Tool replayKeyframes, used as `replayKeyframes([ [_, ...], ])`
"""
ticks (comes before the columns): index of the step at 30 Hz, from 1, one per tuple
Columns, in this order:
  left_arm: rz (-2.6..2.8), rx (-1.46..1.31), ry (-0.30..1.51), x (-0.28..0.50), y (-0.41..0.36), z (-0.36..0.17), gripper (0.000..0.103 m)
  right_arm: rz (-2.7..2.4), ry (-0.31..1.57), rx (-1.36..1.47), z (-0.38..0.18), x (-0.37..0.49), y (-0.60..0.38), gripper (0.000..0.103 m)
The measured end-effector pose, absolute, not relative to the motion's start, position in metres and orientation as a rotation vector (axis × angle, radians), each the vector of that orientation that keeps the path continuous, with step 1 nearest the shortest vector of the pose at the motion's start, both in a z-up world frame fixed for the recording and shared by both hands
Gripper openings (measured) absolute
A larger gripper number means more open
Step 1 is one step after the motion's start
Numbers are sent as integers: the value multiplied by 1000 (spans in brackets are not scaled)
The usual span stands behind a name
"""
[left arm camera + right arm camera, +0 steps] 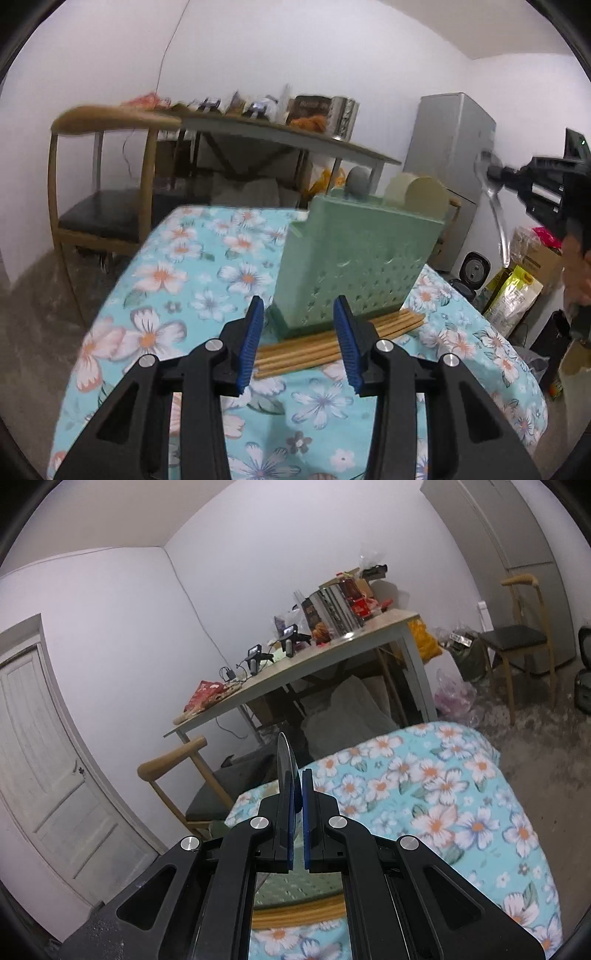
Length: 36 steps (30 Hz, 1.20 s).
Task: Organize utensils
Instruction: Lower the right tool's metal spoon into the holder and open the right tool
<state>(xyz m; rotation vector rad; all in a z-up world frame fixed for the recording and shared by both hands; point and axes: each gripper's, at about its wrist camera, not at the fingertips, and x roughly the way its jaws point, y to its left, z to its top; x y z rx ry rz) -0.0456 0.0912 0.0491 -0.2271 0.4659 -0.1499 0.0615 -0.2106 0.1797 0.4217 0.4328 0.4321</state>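
Observation:
A green perforated utensil holder [351,266] stands on the floral tablecloth [177,280], with a grey and a cream handle sticking out of its top. Several wooden chopsticks [325,343] lie flat at its base. My left gripper [299,306] is open just in front of the holder, and its blue pads press on nothing. My right gripper [493,171] hangs high at the right, shut on a metal spoon [496,210]. In the right wrist view the right gripper [297,775] grips the spoon [286,757], seen edge-on, above the tablecloth [424,794].
A long table [332,657] crowded with boxes, tins and devices runs along the back wall. Wooden chairs [99,206] [524,638] stand near it. A grey fridge [450,140] and bags and boxes [517,288] fill the right side. A white door [48,760] is at left.

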Motion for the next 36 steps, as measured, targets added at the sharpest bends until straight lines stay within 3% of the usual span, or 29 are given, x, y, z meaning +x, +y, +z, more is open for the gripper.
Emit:
replayKeyframes([
  [6,-166,-241,557,-31,90,41,38,432,407,409,196,76,-187,2],
  [14,-146,-362,533,-36,114,36,38,365,363,259,216,100,-151,2],
  [29,-166,-456,581,-27,127,27,38,275,375,42,175,124,-101,4],
  [36,-164,-467,583,-28,129,26,38,307,372,72,179,115,-97,22],
])
